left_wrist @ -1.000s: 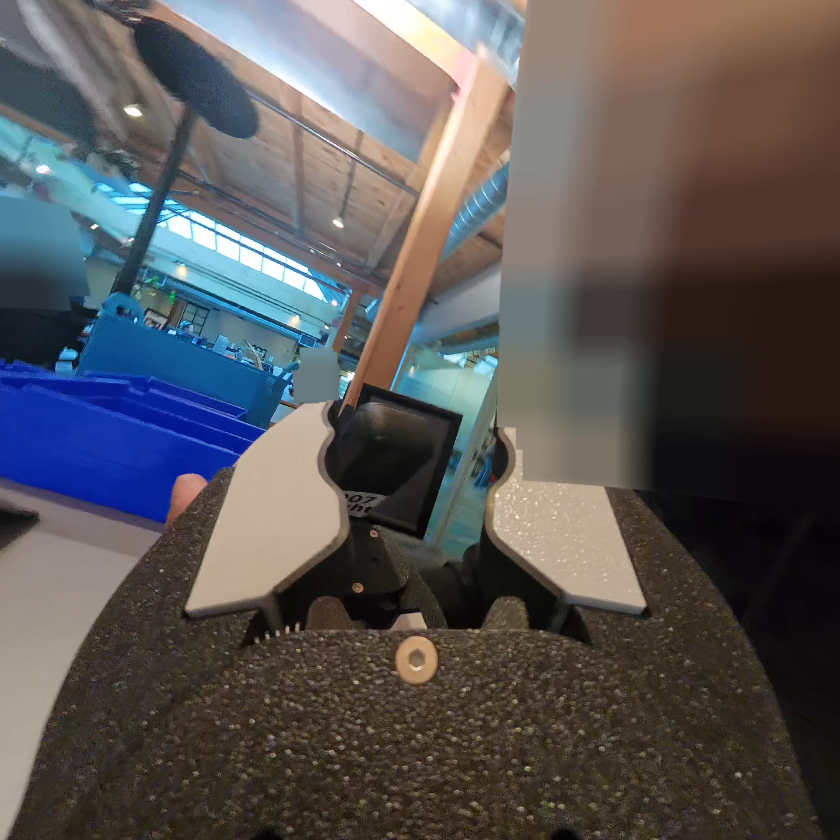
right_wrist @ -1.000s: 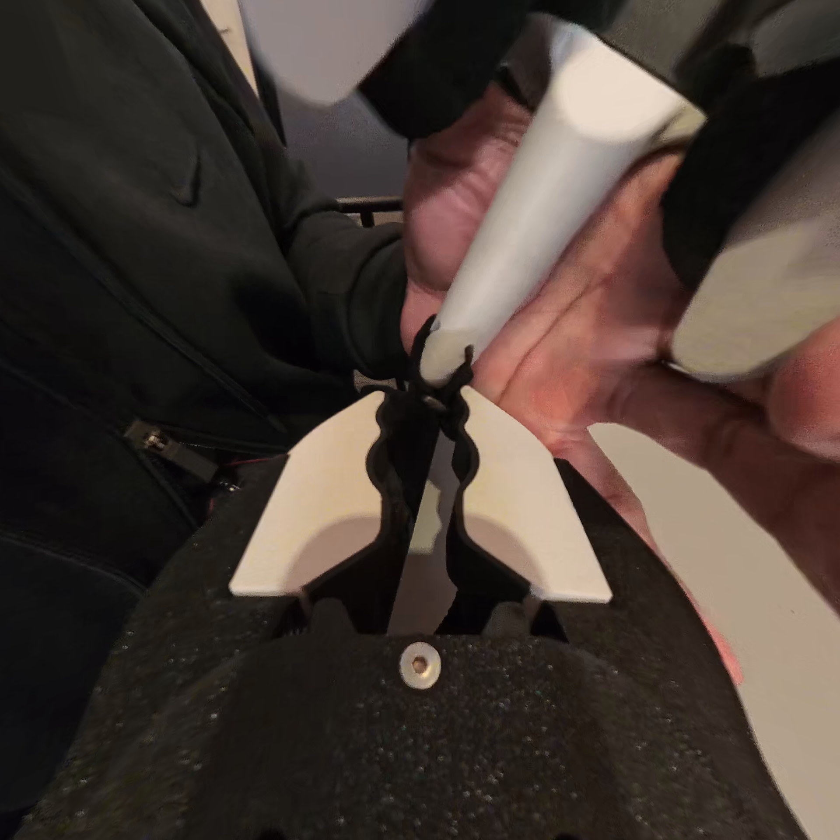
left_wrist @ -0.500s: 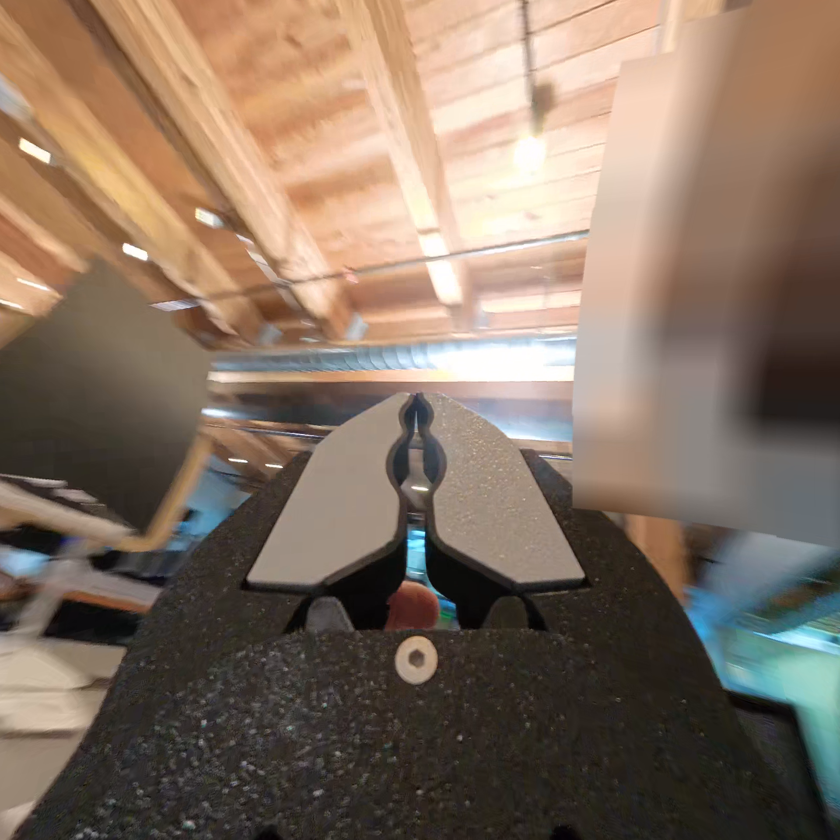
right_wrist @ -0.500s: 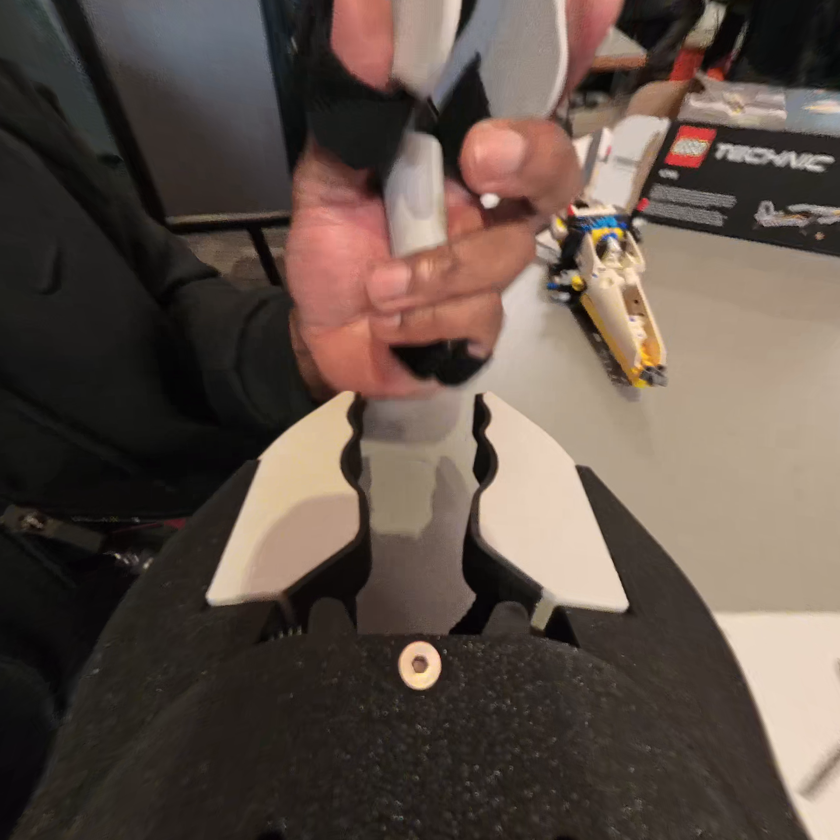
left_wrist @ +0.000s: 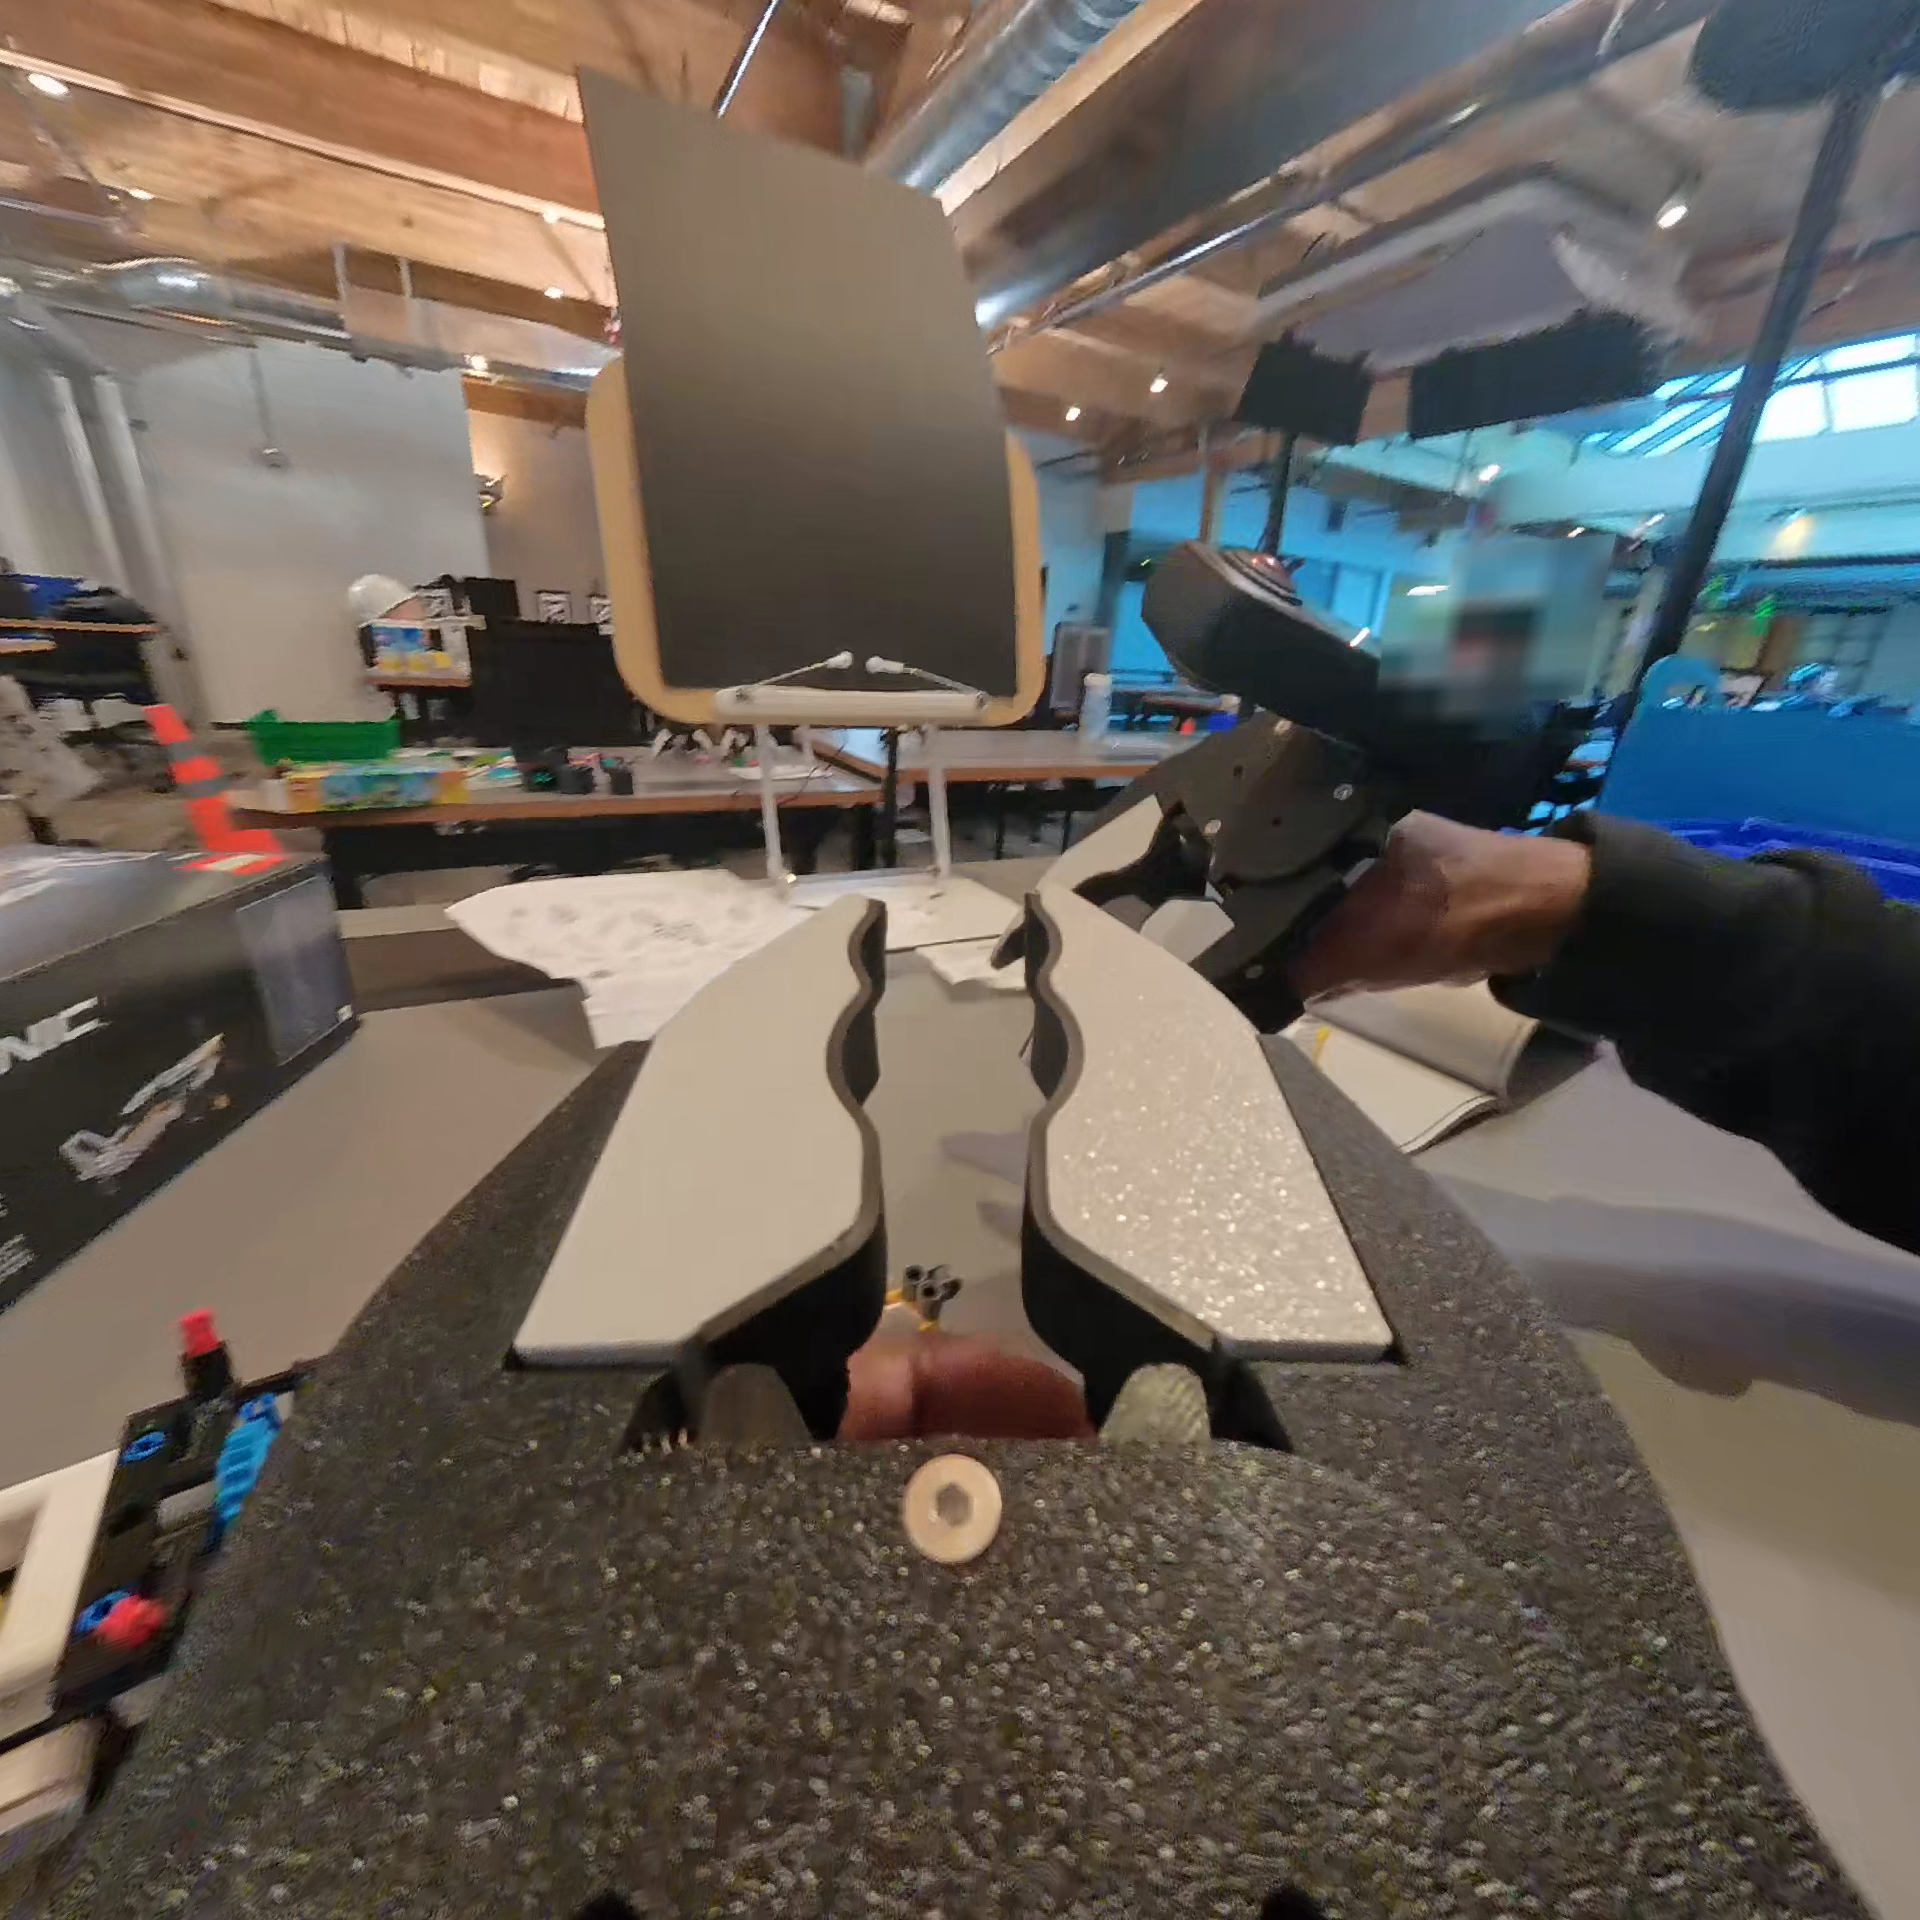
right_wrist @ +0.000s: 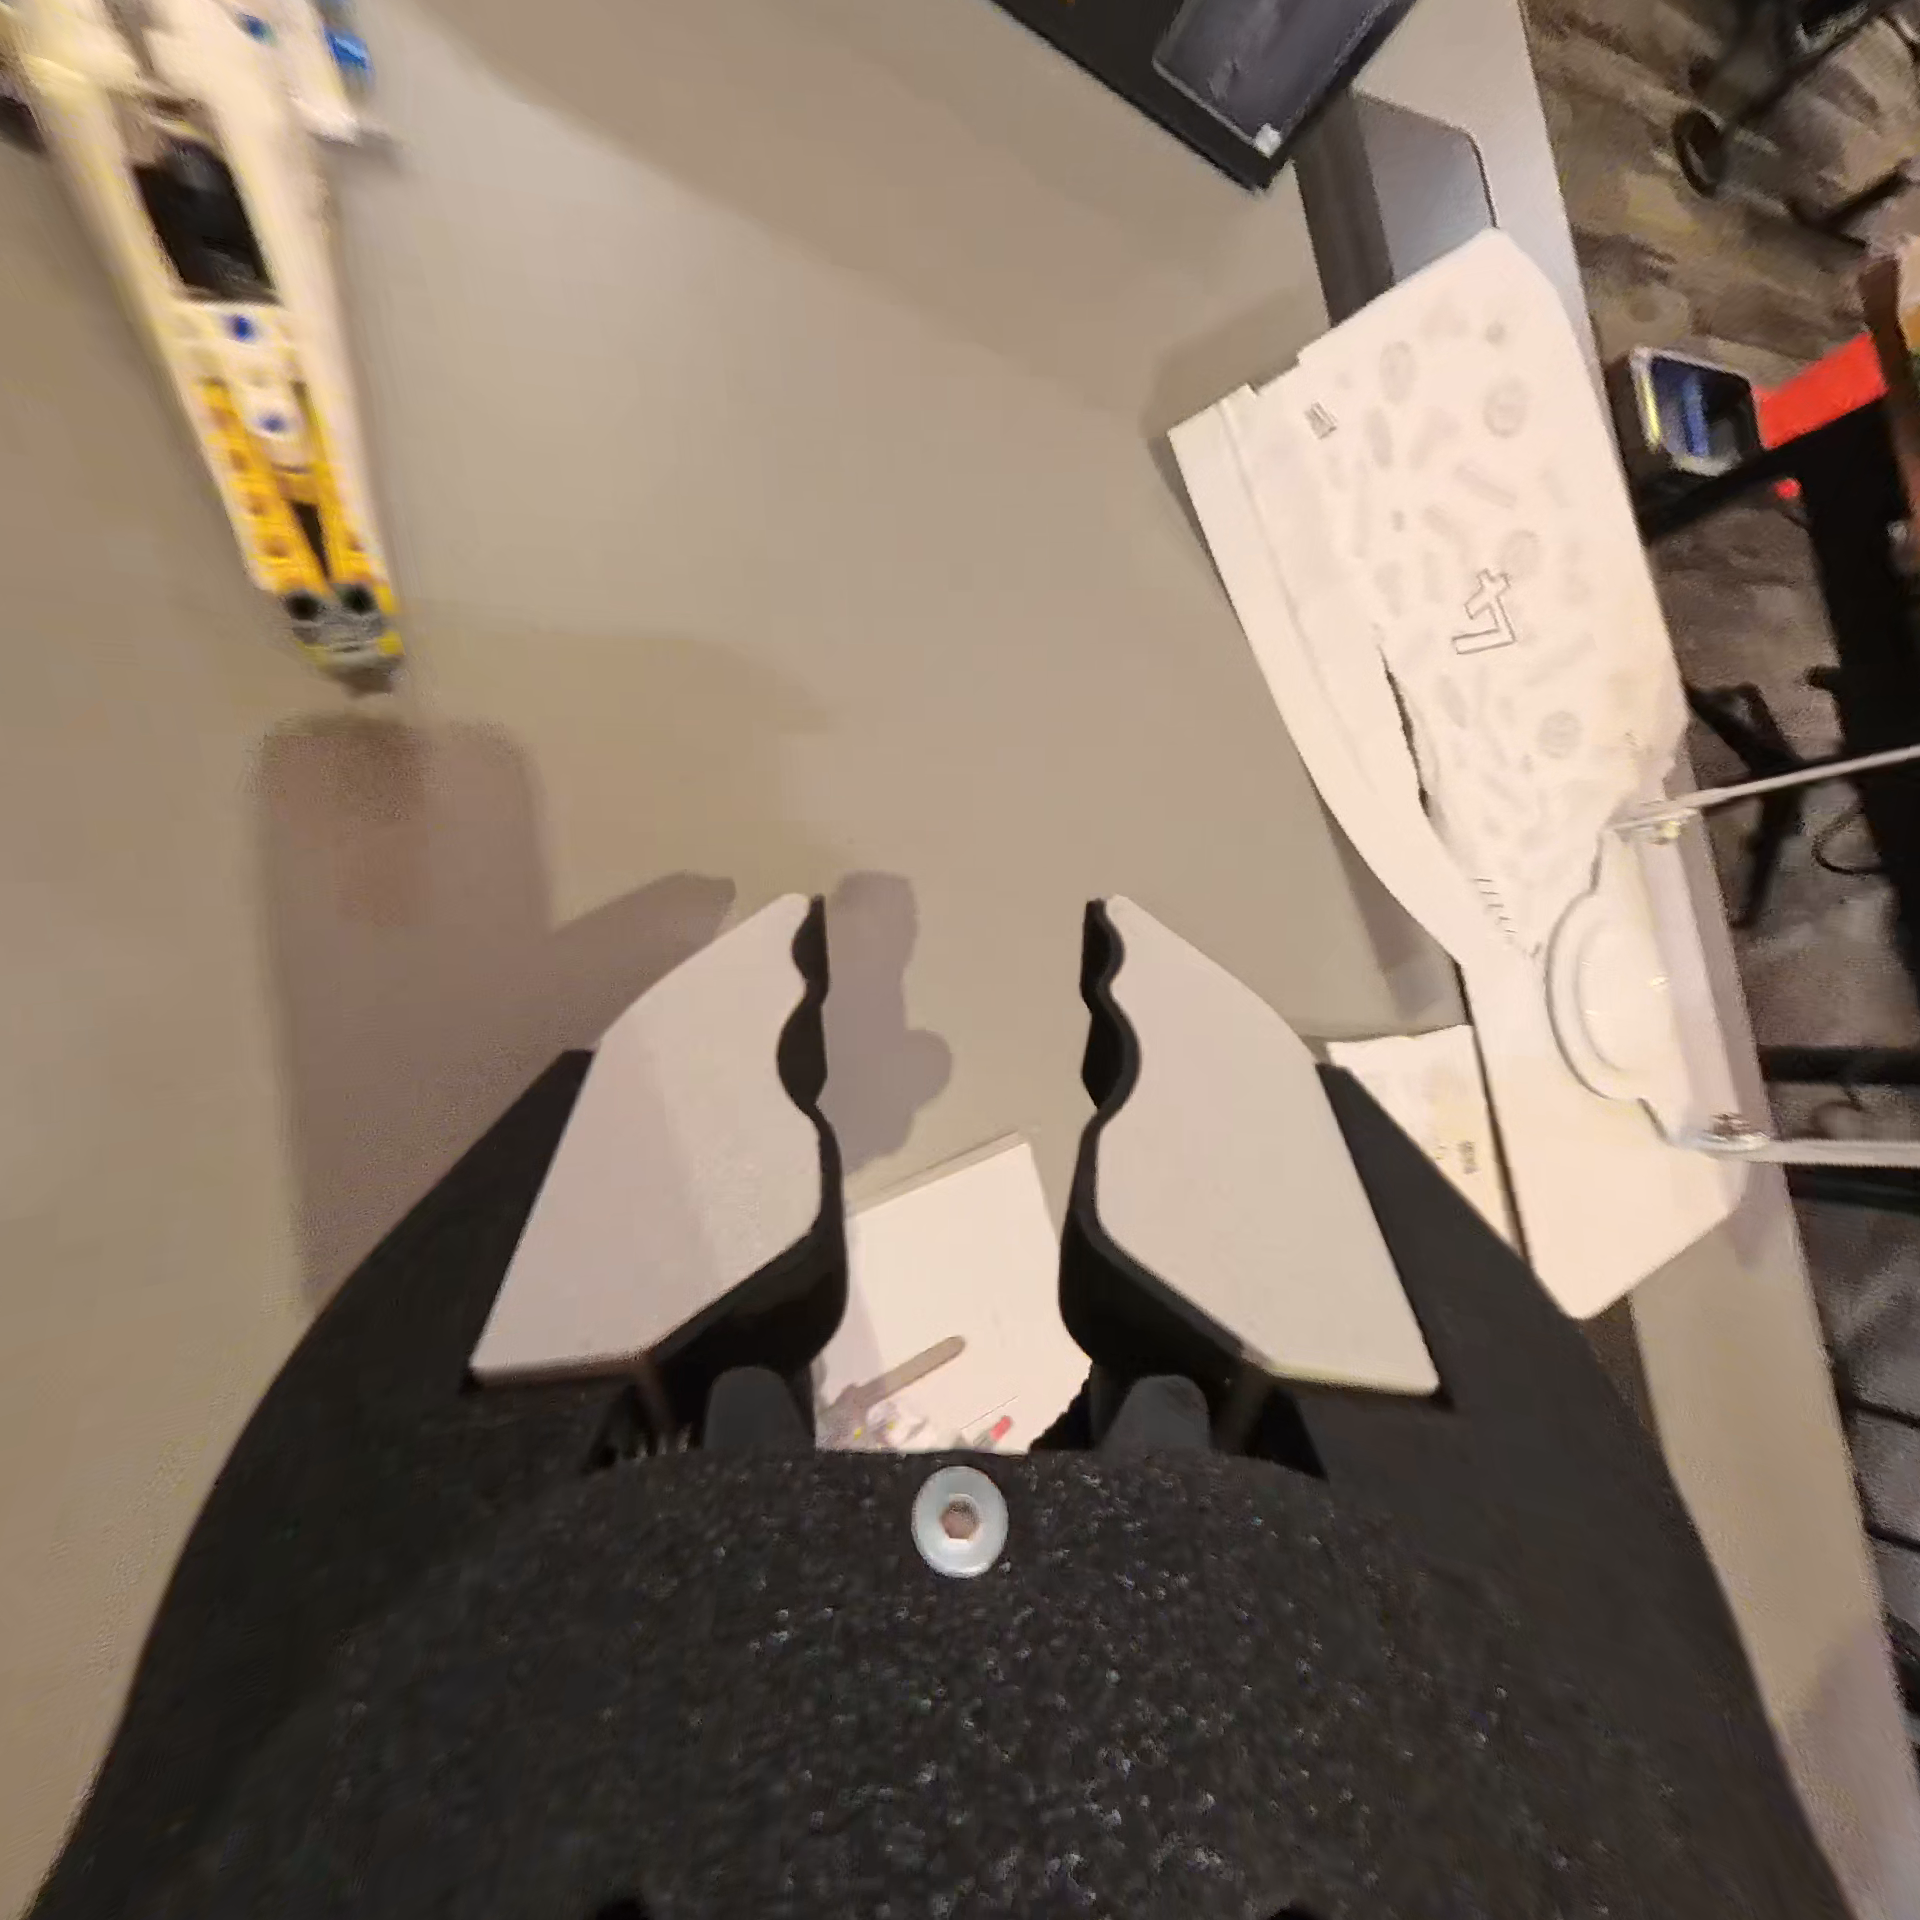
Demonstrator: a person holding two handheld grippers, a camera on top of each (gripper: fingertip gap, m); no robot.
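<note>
Table [right_wrist: 727, 468] shows bare between both parted, unloaded pairs of jaws. Right gripper [right_wrist: 954, 914] hangs above it, the yellow-and-white brick model [right_wrist: 260, 395] well off to its left; left gripper [left_wrist: 954, 914] faces a stand-mounted black board [left_wrist: 810, 416].

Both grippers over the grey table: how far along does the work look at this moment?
Done: a white-and-yellow brick model lies partly built on the grey table. In hand: nothing; the left gripper and right gripper are open and bare. Left: loose pieces lie near the left gripper, and paper sheets lie spread.
</note>
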